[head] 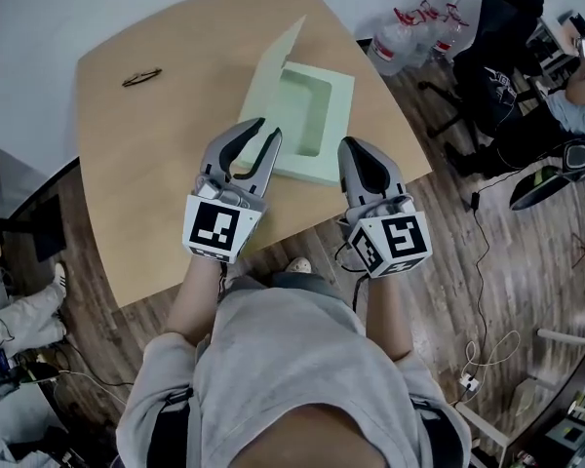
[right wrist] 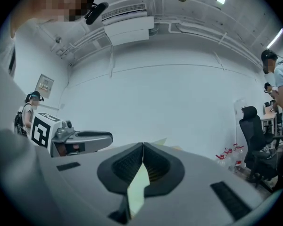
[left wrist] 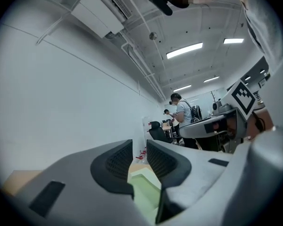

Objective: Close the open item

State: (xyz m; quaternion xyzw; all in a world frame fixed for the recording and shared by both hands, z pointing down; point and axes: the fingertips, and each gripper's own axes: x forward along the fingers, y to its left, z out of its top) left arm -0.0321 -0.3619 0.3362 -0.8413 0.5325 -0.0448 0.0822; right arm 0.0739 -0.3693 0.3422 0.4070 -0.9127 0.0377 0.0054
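Left tool [head: 265, 131] has its jaws a little apart with nothing gripped; right tool [head: 355, 146] is closed and empty. Just beyond both tips lies the open green box [head: 339, 115] on the counter [head: 156, 144], its lid [head: 273, 61] raised at the left

Table [head: 146, 183] under green box [head: 339, 100], dark item [head: 141, 77]
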